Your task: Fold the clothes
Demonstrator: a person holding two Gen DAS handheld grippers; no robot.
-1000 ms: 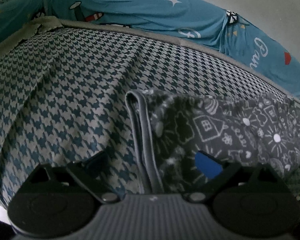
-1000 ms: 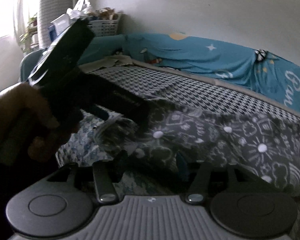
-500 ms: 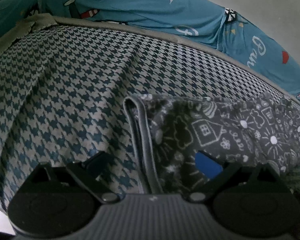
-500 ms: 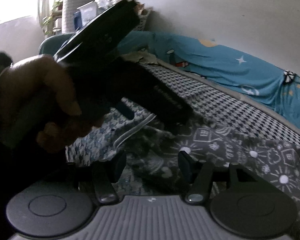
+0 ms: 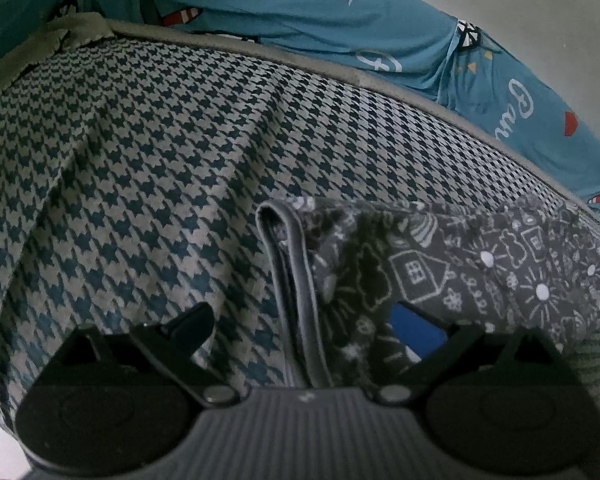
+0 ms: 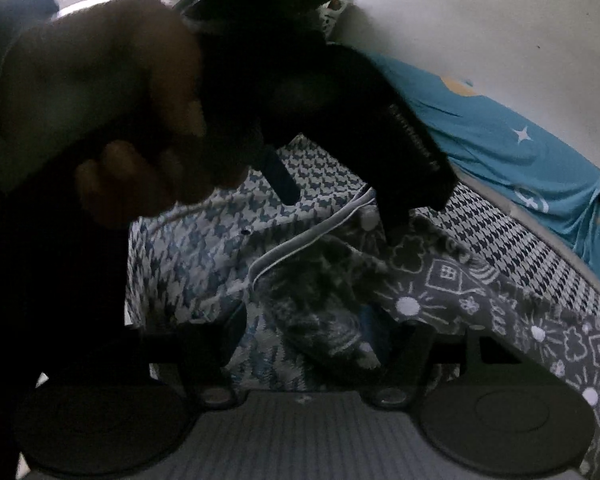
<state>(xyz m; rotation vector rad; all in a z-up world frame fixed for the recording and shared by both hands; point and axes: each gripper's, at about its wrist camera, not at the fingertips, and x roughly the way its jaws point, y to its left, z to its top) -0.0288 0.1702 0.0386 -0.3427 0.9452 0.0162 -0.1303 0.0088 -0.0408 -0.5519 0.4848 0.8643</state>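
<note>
Right wrist alone: hand (image 6: 100, 108); garment (image 5: 440, 272) between both grippers' spread jaws, right's opening.

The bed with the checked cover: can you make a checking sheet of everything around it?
Surface: bed with blue-and-white houndstooth cover, wrinkled.
Job's things: dark grey doodle-print garment with grey piped hem, lying folded on the cover.
Clutter: crumpled olive cloth at the far corner.
Grippers: left gripper open, astride the garment's hem; right gripper opening, garment between its fingers; a hand holds the left one.
Cables: nothing seen.
Surroundings: teal airplane-print sheet, white wall.
</note>
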